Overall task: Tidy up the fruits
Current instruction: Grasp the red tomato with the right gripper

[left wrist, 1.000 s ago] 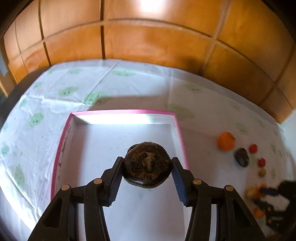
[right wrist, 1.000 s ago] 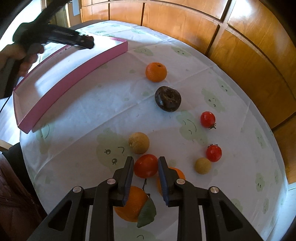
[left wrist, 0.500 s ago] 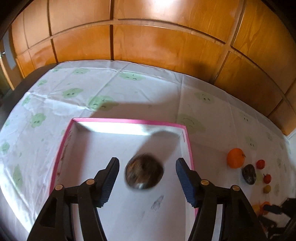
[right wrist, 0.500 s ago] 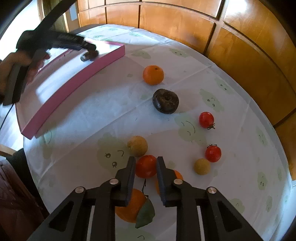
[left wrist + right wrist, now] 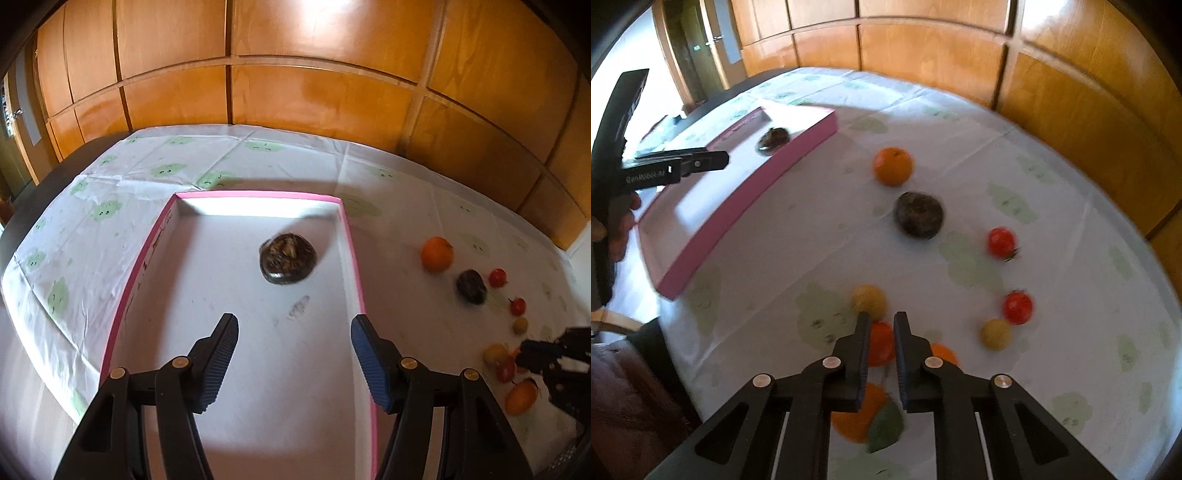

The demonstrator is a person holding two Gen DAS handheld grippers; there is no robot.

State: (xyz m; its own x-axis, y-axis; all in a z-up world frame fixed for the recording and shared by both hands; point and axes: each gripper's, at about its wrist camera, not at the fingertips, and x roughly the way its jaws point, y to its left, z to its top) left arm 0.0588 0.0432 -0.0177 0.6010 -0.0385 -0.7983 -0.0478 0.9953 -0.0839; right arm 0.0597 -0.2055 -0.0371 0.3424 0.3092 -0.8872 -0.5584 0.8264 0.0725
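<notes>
A dark brown hairy fruit (image 5: 288, 258) lies loose in the white, pink-rimmed tray (image 5: 255, 194), beyond my left gripper (image 5: 292, 319). That gripper is open with nothing between its fingers. In the right wrist view, my right gripper (image 5: 882, 317) is shut on a red tomato (image 5: 881, 343) low over the tablecloth. Around it lie a yellowish fruit (image 5: 869, 301), an orange with a leaf (image 5: 858, 413) and another orange (image 5: 943, 352). Farther off are an orange (image 5: 892, 166), a second dark fruit (image 5: 919, 214) and two red tomatoes (image 5: 1001, 242).
A wooden panelled wall (image 5: 317, 99) stands close behind the table. The tray's pink wall (image 5: 746, 206) lies left of the loose fruit. A person's hand (image 5: 618, 225) holds the left tool at the table's left edge. Another yellowish fruit (image 5: 995, 334) lies at the right.
My left gripper opened and dropped the dark fruit into the tray, then drew back from it. My right gripper kept its place, closed on the red tomato.
</notes>
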